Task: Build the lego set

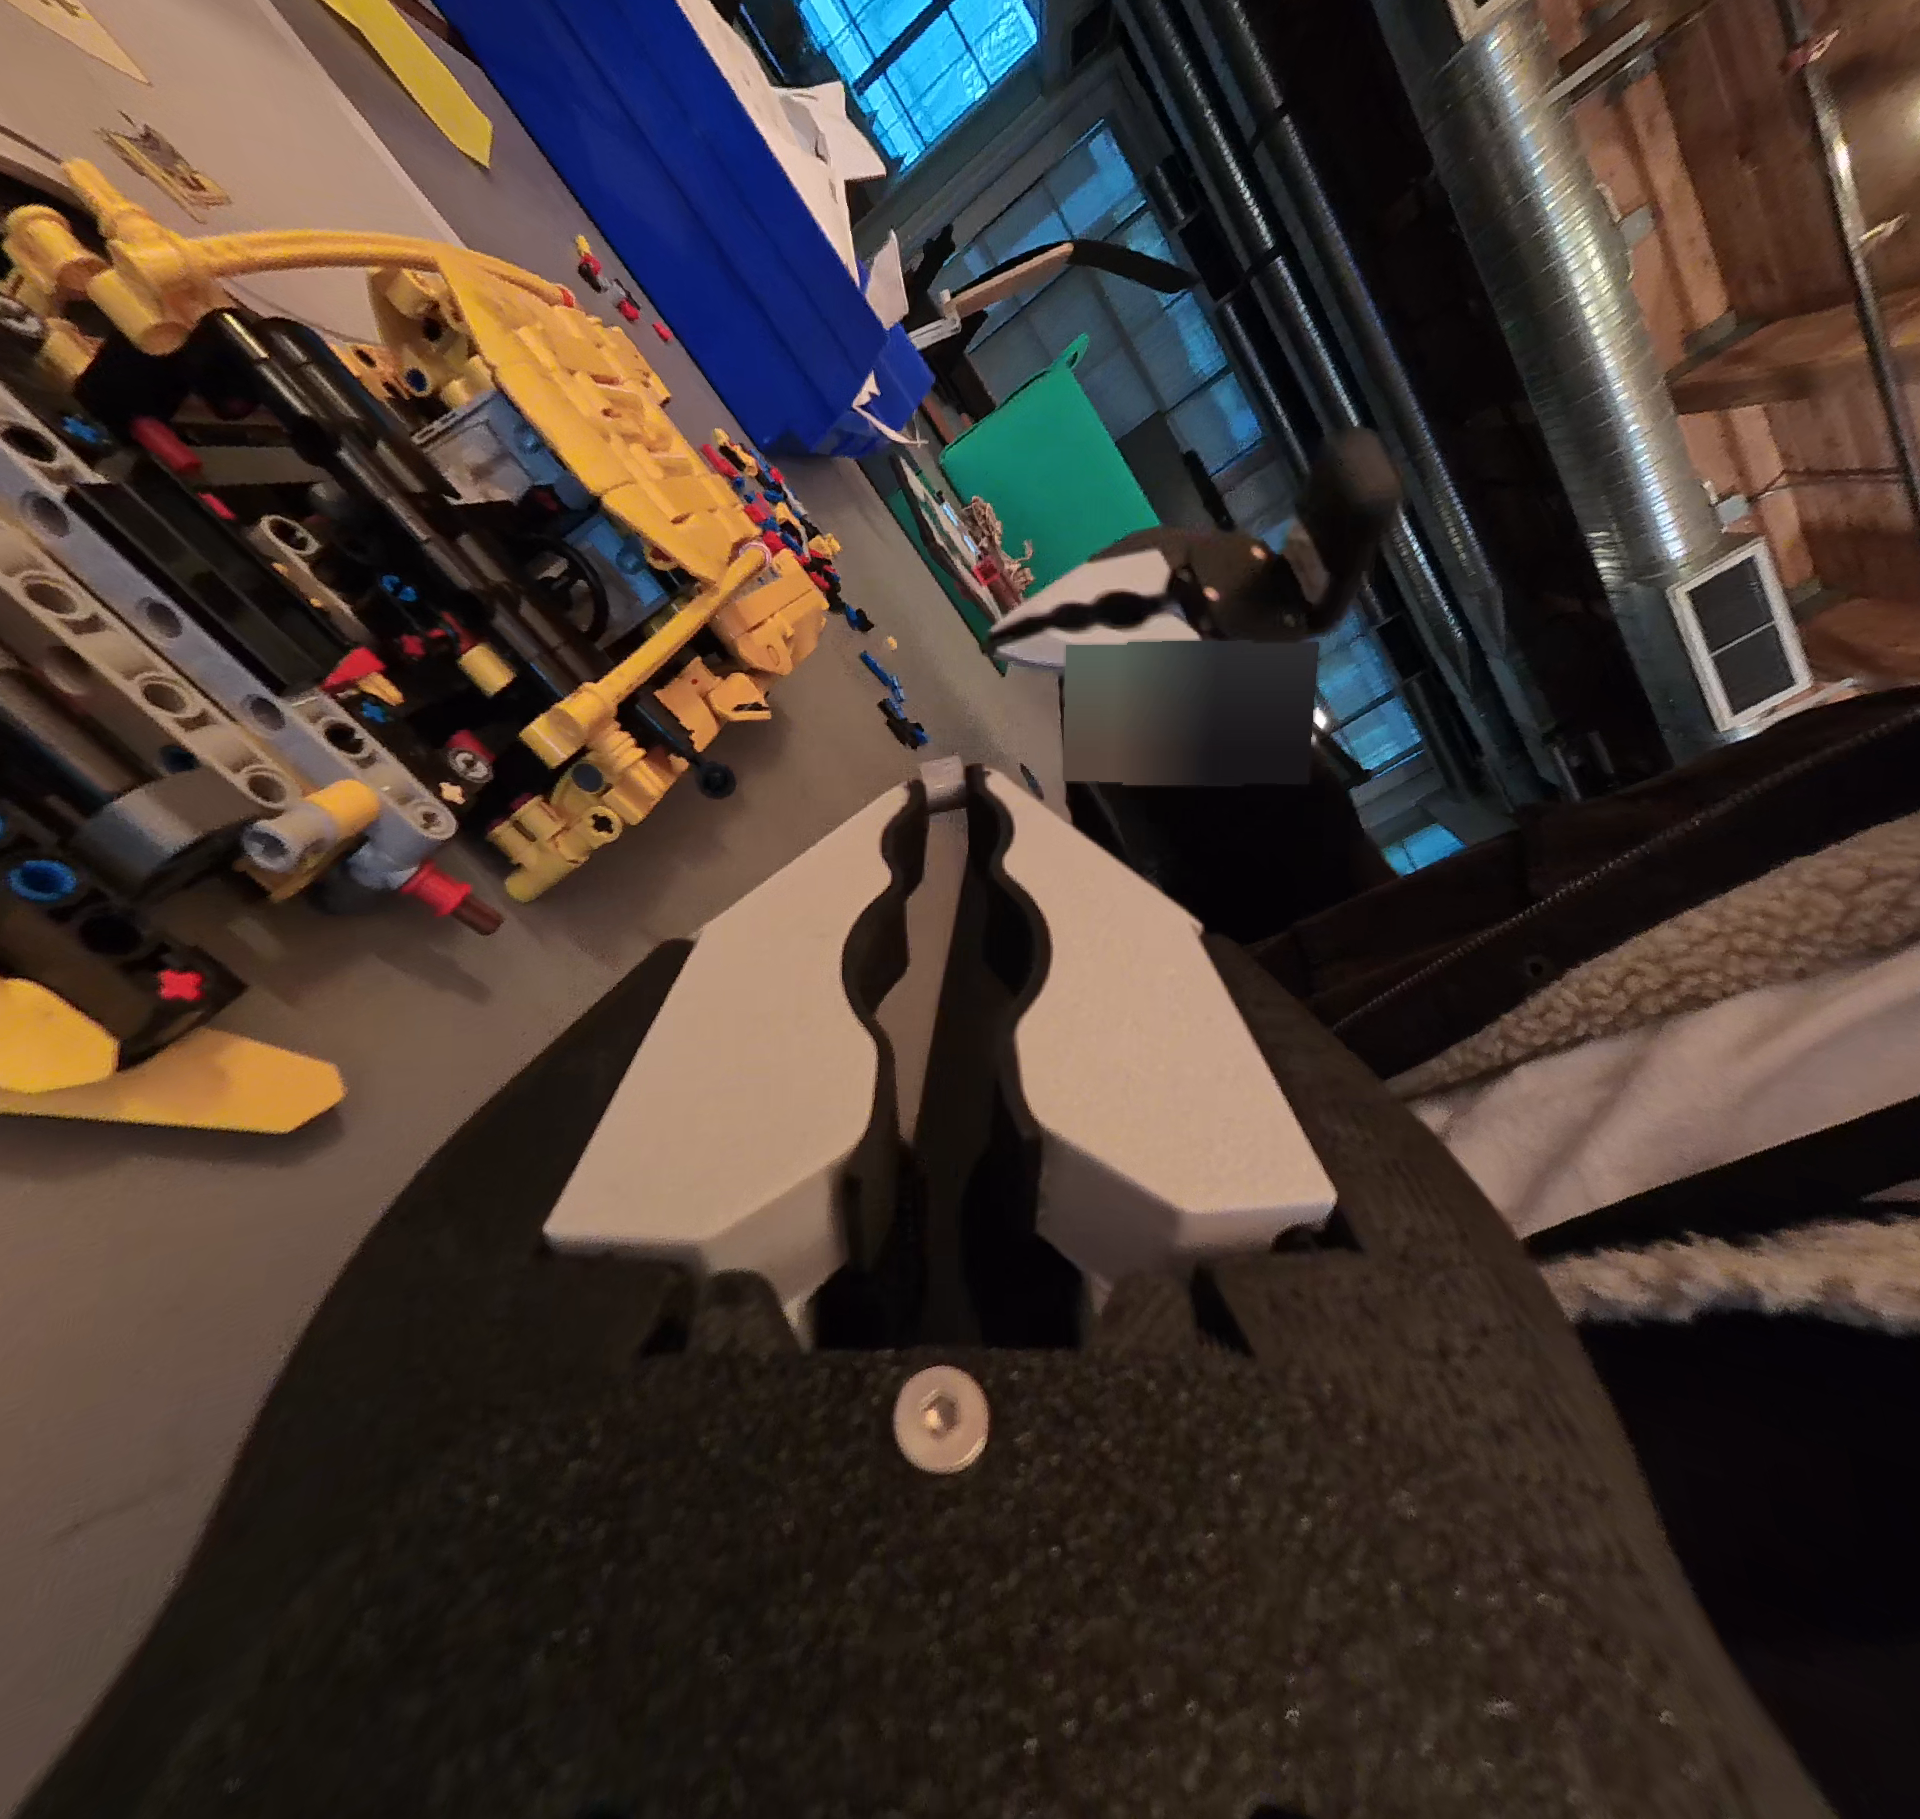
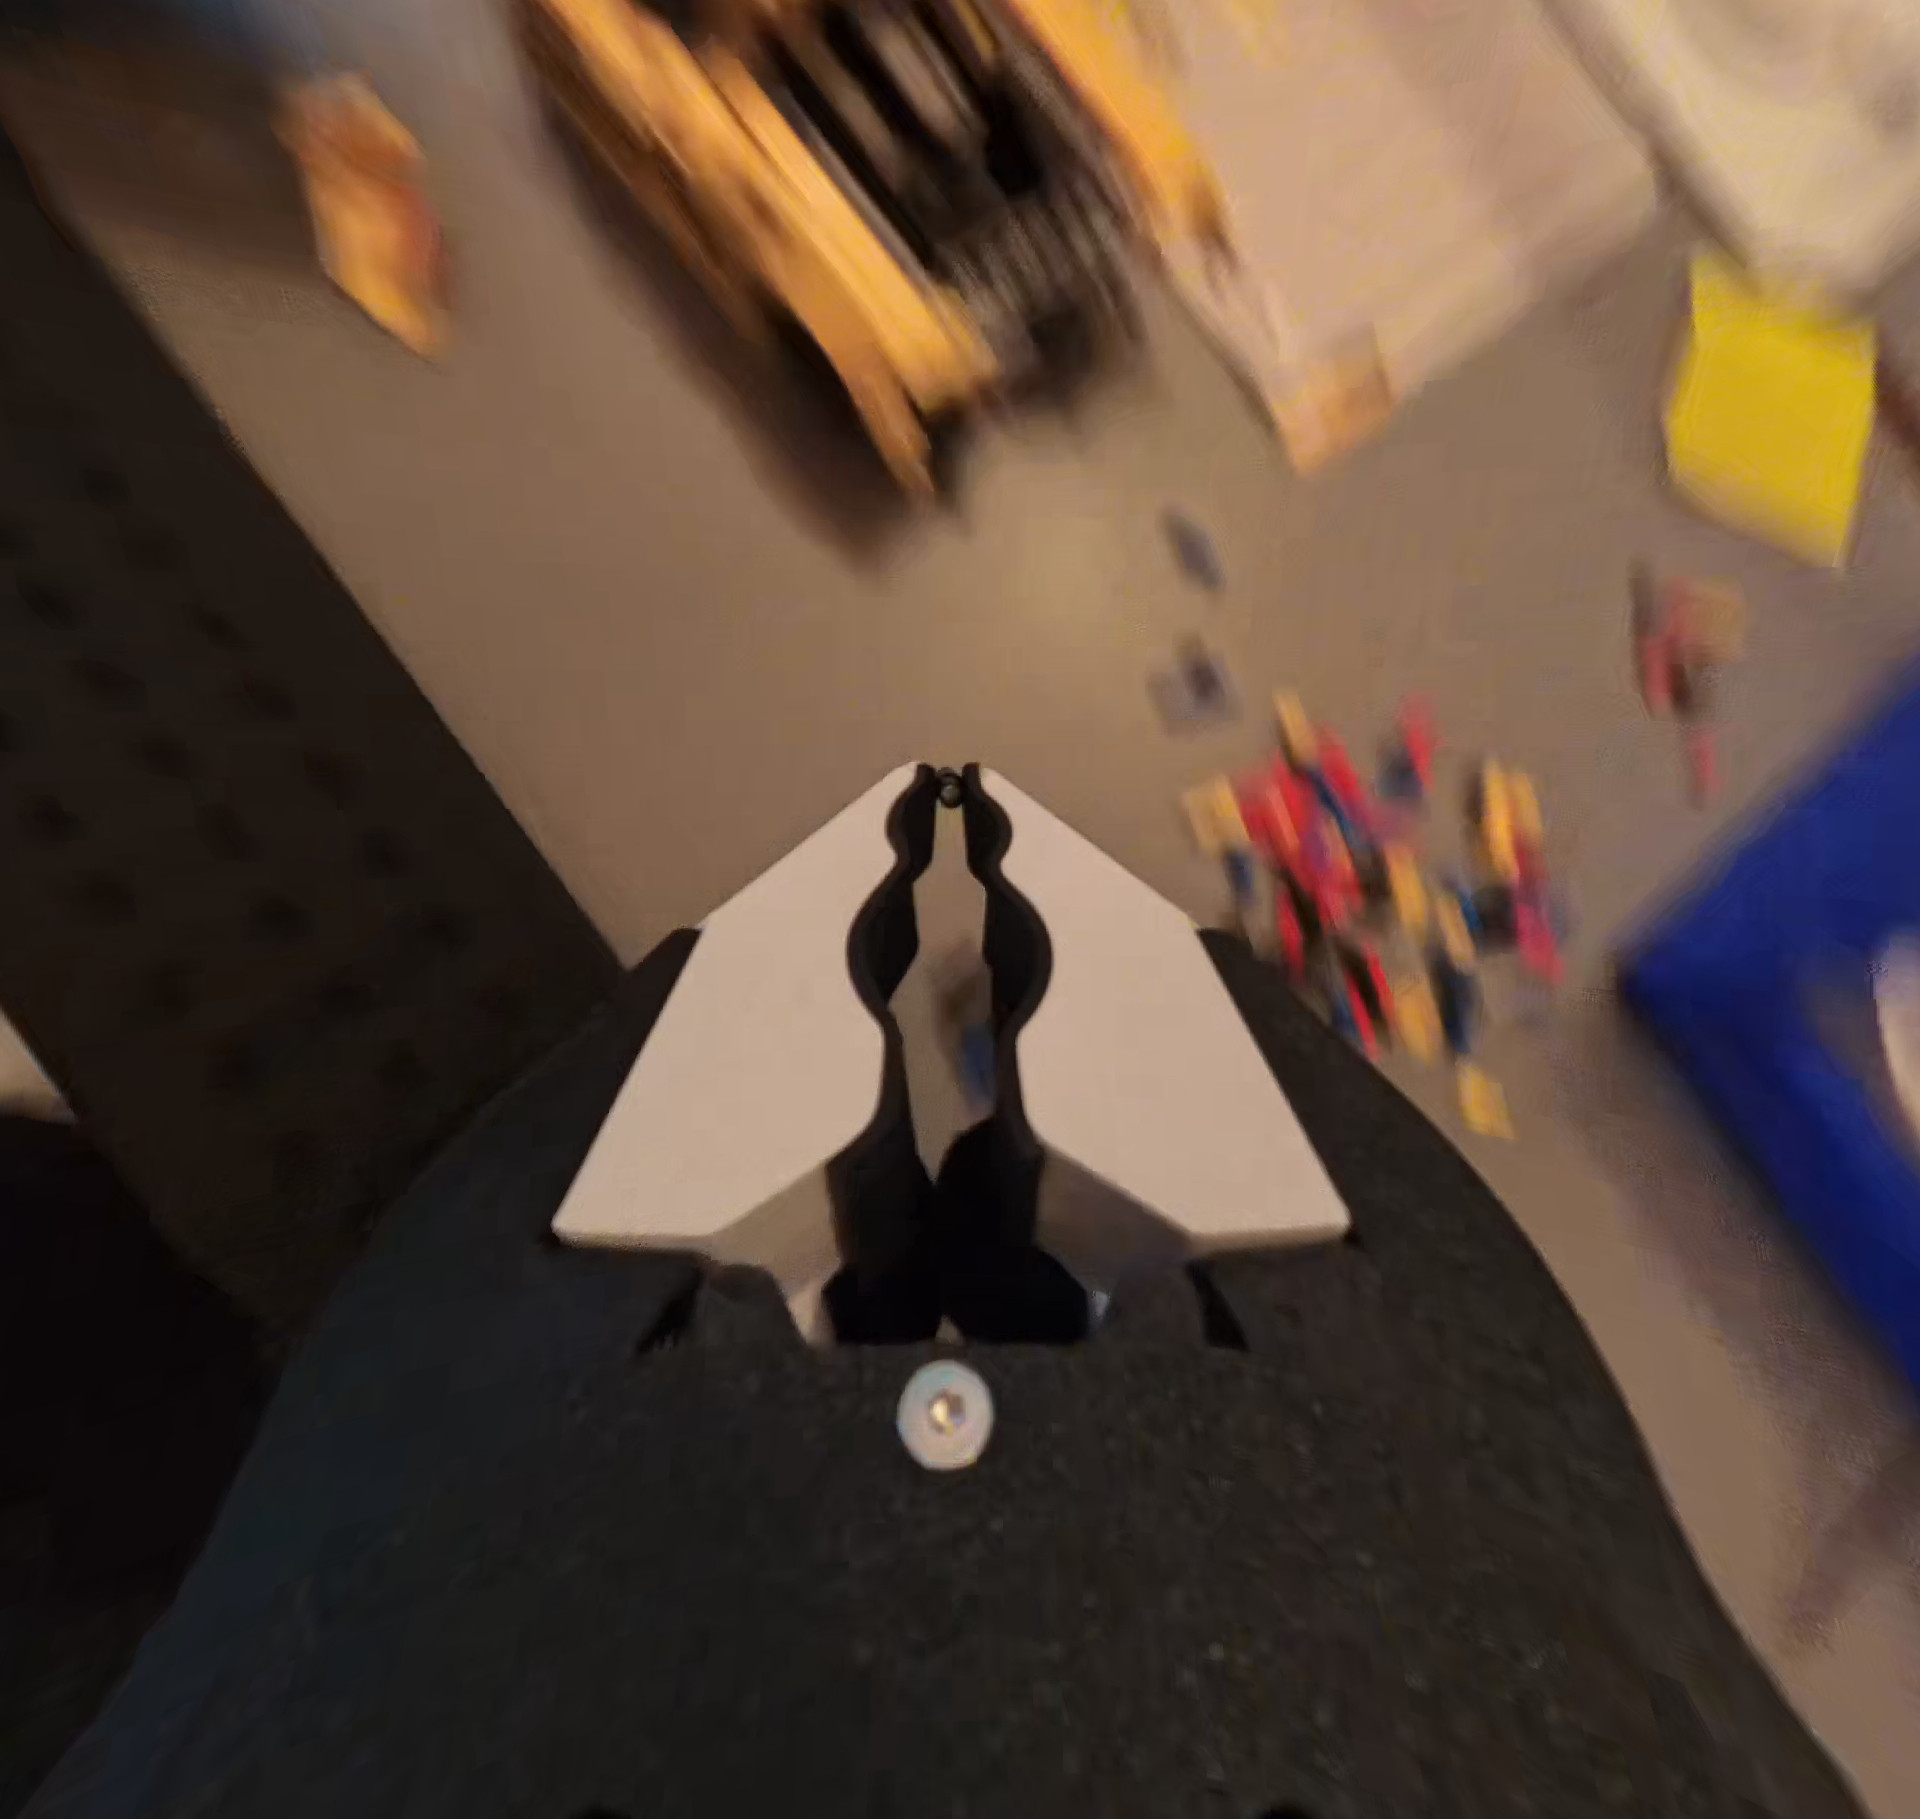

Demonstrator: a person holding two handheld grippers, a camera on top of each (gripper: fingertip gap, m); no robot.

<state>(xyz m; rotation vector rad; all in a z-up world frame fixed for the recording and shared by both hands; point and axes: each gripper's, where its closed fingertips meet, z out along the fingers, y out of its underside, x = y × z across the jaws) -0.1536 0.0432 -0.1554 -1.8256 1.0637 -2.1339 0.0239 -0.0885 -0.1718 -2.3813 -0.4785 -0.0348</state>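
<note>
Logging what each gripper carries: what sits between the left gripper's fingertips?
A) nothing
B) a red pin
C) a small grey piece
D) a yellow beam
C: in the left wrist view the left gripper is closed on a small grey piece pinched at its very tips, held in the air beside the yellow model.

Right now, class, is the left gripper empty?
No: the left gripper is shut on a small grey piece pinched at its fingertips.
</note>
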